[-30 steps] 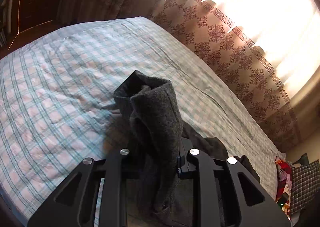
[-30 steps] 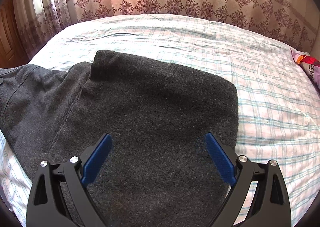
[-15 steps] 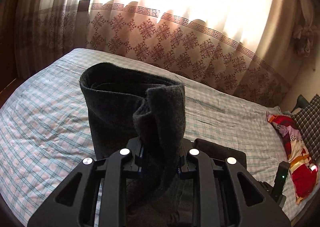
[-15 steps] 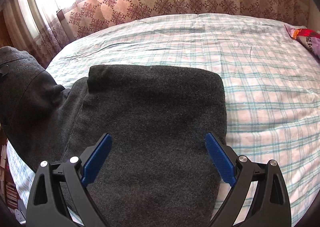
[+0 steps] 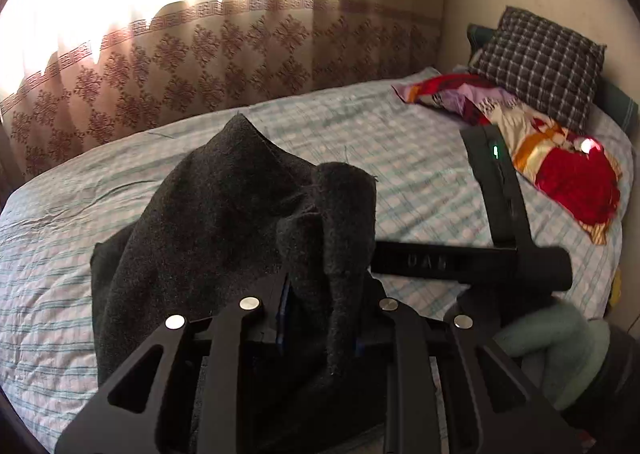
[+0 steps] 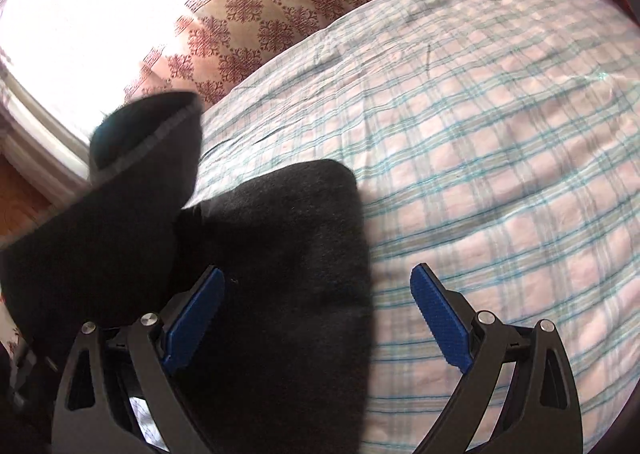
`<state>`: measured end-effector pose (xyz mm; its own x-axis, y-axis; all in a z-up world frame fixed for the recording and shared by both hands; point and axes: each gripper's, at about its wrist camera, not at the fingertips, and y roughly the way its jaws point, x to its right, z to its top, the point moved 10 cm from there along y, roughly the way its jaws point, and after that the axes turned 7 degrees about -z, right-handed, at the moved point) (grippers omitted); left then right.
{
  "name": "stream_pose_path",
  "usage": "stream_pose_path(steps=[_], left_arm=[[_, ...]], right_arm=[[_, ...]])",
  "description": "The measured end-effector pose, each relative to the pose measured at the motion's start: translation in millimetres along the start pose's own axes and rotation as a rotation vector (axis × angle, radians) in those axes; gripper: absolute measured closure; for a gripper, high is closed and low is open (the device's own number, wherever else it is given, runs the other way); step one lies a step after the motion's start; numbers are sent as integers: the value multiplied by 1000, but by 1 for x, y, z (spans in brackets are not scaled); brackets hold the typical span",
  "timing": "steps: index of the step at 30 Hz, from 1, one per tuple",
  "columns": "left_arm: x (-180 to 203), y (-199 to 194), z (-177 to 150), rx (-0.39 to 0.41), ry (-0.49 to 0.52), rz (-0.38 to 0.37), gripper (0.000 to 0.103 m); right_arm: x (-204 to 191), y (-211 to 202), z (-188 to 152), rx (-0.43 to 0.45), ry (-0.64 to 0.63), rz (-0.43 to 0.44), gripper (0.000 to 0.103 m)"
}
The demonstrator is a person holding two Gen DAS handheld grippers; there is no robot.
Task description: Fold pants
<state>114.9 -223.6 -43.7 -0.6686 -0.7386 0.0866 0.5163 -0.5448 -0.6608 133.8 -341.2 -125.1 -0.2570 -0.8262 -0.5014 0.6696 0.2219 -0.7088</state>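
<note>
- The left gripper [image 5: 320,318] is clamped on a raised end of the pants [image 5: 224,214], above the bed [image 5: 420,158].
- The right gripper [image 6: 316,318] is spread wide and empty, above the folded part's right edge.
- The left one is nearer the loose end.

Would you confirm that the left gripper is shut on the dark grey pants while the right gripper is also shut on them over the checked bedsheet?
Not quite. The right gripper is open: the right wrist view shows its blue pads spread wide, holding nothing, above the pants and the checked bedsheet. The left gripper is indeed shut on the pants.
</note>
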Motion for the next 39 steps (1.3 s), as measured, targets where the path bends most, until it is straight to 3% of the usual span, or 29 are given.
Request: stream_pose_path(steps=[4,7,9,12,14,17,20,23,26,29,31,33,36,39], left_arm=[[21,33,-35,-95,82,6,79],[29,42,-50,-133,159,27,77],[36,47,-56,-168,202,32,62],[59,45,-60,-174,285,-20,36],[74,36,-61,-156,343,-41,34],[79,24,-63,-157,329,-78,34],[62,7,-57,-131,243,-71,34],[43,-8,-51,-84,183,-56,25],[22,-15,-56,-96,140,-50,25],[-9,-26,-63,-105,32,-60,25],[-34,-34,-67,-103,-56,-51,25],[-62,-38,-70,-108,-136,-24,25],[-96,-49,-73,-93,-233,0,25],[-115,-52,-71,-72,-249,16,19]], right_arm=[[25,-7,9,14,42,-9,9],[32,-11,11,12,80,36,9],[32,-14,15,21,94,54,9],[23,-20,23,30,69,81,9],[15,-23,25,24,42,94,9],[7,-26,28,21,-3,81,9],[-2,-33,32,37,-56,61,9],[-22,-30,35,23,-77,92,9],[-42,-21,25,-9,-109,108,9],[-60,-7,8,-51,-164,115,36],[-60,8,-3,-93,-179,92,69],[-55,17,-13,-126,-159,90,77],[-51,-1,-15,-93,-135,86,88],[-36,-20,-15,-47,-119,12,96]])
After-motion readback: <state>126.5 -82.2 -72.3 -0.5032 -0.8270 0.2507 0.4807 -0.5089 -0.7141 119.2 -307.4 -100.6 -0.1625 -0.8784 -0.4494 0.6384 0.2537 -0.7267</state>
